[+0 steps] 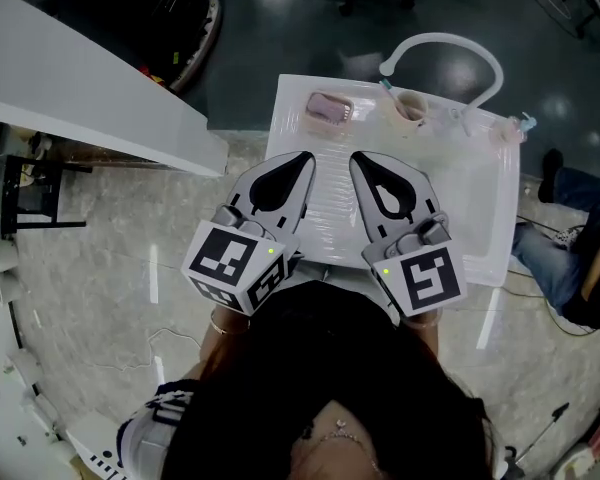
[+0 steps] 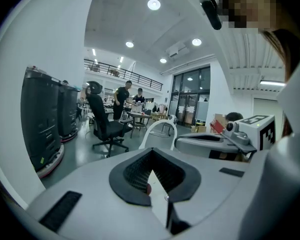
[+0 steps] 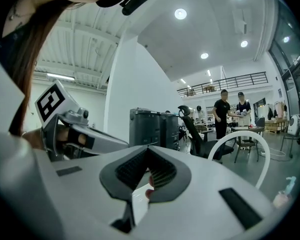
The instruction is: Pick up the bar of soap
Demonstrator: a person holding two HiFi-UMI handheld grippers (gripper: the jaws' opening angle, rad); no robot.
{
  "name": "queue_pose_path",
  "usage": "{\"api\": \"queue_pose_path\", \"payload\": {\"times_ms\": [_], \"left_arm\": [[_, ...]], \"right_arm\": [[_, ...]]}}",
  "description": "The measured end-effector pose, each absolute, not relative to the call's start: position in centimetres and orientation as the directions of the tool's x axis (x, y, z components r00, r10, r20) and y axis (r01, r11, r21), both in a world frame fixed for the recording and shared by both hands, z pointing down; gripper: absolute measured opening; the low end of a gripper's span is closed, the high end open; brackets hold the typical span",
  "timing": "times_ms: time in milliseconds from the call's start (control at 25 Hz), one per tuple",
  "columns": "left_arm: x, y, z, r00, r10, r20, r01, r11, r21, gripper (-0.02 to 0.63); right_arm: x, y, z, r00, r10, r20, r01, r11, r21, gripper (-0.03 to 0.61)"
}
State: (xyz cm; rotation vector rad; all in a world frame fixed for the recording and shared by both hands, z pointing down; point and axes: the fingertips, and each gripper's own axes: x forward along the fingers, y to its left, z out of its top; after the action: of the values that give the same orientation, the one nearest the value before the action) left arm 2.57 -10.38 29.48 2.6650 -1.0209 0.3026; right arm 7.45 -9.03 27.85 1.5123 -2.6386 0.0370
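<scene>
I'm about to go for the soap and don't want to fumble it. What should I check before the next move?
1. Bar of soap found: ok, it lies at the far left of the white tray.
2. Soap clear of neighbours: ok, the cup stands apart, to its right.
3. Left gripper open to grasp: not ok, jaws together, empty.
4. Right gripper open to grasp: not ok, jaws together, empty.
5. A gripper at the soap: not ok, both are short of it.
6. Soap loose or in a dish: cannot tell.
</scene>
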Motion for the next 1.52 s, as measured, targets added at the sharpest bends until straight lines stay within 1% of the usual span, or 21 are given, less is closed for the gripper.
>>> {"api": "queue_pose_path", "payload": {"times_ms": [80,240,400,680,880,1080,1200,1400,1520], "left_arm": [[2.3,-11.4,29.6,0.731,-0.619,0.287,-0.676,-0.715,0.180,0.000],[2.0,-13.1,30.1,0.735,-0.612,0.292,-0.672,-0.716,0.189,0.000],[1.3,-14.9,30.7,0.730,-0.614,0.300,-0.678,-0.707,0.201,0.000],[0.6,-17.8,32.2,0.734,-0.595,0.328,-0.673,-0.702,0.232,-0.002],[0.5,-19.3,33.6,0.749,-0.565,0.346,-0.658,-0.697,0.284,-0.002],[0.3,-20.8,34.7,0.745,-0.557,0.366,-0.661,-0.688,0.298,-0.002],[0.0,-21.5,35.3,0.743,-0.554,0.376,-0.664,-0.682,0.306,-0.002],[-0.6,-22.1,36.4,0.733,-0.553,0.397,-0.675,-0.665,0.319,-0.002],[-0.8,-22.5,36.8,0.730,-0.552,0.404,-0.678,-0.661,0.323,-0.002]], "right_arm": [[7.3,-10.0,28.2,-0.488,-0.867,0.107,-0.870,0.493,0.025,-0.002],[7.8,-12.0,28.9,-0.470,-0.876,0.110,-0.882,0.469,-0.038,-0.002],[7.7,-13.9,29.6,-0.469,-0.875,0.121,-0.883,0.468,-0.043,-0.002],[7.1,-17.3,31.8,-0.459,-0.867,0.194,-0.883,0.470,0.007,0.000],[6.7,-19.2,34.1,-0.452,-0.847,0.279,-0.872,0.486,0.061,-0.001],[6.5,-21.1,36.0,-0.446,-0.837,0.319,-0.872,0.486,0.055,0.002],[6.6,-22.1,37.6,-0.441,-0.825,0.353,-0.866,0.495,0.075,0.028],[6.6,-23.5,39.7,-0.436,-0.810,0.392,-0.863,0.500,0.075,0.035],[6.5,-24.2,41.0,-0.439,-0.792,0.424,-0.854,0.515,0.079,0.054]]}}
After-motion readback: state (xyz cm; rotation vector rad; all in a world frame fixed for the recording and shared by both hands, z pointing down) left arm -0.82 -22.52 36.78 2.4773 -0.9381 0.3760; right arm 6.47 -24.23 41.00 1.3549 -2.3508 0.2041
